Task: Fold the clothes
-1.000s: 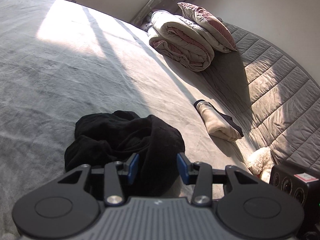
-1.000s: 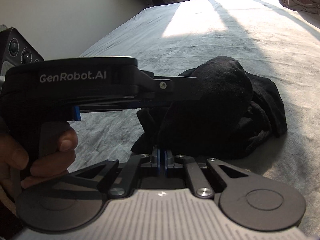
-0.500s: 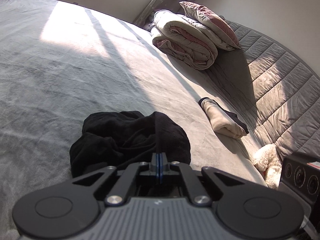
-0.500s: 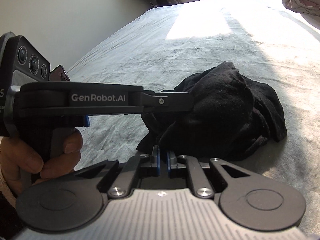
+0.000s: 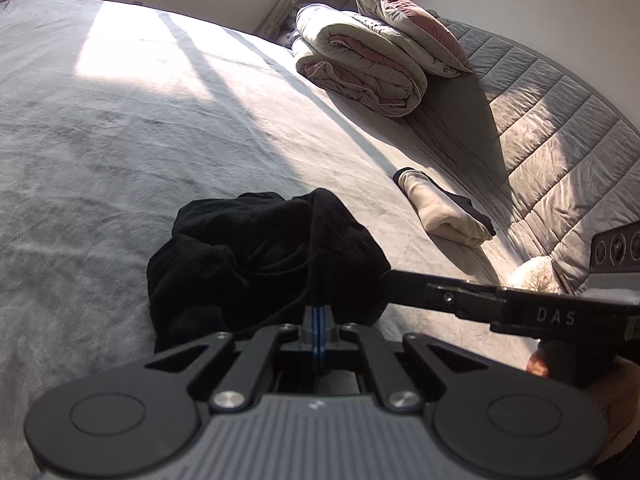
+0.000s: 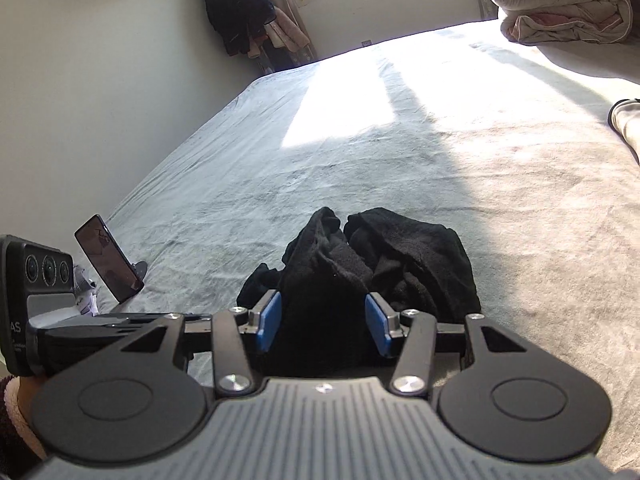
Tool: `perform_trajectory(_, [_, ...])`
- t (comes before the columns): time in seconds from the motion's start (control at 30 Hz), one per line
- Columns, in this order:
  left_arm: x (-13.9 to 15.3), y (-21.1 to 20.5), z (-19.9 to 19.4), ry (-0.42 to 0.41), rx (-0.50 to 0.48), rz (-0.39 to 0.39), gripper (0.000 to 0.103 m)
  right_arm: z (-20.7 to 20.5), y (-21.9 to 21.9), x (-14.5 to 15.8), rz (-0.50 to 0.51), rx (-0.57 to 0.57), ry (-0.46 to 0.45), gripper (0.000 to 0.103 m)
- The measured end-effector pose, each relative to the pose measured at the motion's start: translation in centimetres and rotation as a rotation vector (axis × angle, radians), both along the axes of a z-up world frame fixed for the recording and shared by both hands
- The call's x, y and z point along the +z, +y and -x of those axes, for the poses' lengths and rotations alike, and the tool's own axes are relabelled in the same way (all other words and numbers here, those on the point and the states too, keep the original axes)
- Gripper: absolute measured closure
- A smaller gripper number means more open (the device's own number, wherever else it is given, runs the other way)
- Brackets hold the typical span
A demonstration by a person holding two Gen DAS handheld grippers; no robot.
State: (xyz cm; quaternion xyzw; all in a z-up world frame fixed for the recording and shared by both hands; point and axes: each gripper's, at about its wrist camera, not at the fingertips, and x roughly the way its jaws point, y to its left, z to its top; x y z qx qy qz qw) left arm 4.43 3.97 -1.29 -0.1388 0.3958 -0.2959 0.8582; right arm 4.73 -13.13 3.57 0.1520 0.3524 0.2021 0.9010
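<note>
Black garment (image 5: 264,264) sits crumpled in a heap on the grey bed cover (image 5: 120,140), near the front edge; no clear long axis, can't tell which way it points. One ridge of fabric is pulled up toward the cameras.

Left gripper (image 5: 319,320): blue pads pressed together, pinching that raised ridge of the black garment; tool angled down at the heap. Right gripper (image 6: 324,322): jaws opening, blue pads spread, garment fabric between them but the pads don't press on it. Also angled down, approaching from the left gripper's right side; its finger reaches the garment's edge in the left wrist view. Hand (image 5: 600,384) on its handle, partly visible.

Around: folded cream garment with dark trim (image 5: 444,208) lies well apart on the bed, near the quilted grey headboard (image 5: 560,128). Rolled duvet (image 5: 360,60) with pillow (image 5: 404,20) on top at the far corner. Phone (image 6: 108,258) propped upright at the bed edge. Clothes hang by the window (image 6: 240,8). Nothing between grippers and heap.
</note>
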Motion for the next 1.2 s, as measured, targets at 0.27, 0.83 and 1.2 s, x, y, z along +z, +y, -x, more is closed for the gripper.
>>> perform_trajectory(0.27, [-0.9, -1.5, 1.4, 0.016, -0.139, -0.077, 0.103, -0.2, 0.6, -0.2, 0.029, 0.018, -0.01, 0.051])
perform_trajectory(0.83, [1.0, 0.4, 0.3, -0.056, -0.035, -0.073, 0.07, -0.8, 1.4, -0.7, 0.084, 0.029, 0.0, 0.096])
perform_trajectory(1.2, [0.6, 1.5, -1.6, -0.083, 0.13, -0.174, 0.062, -0.8, 0.9, -0.5, 0.08, 0.001, -0.003, 0.096])
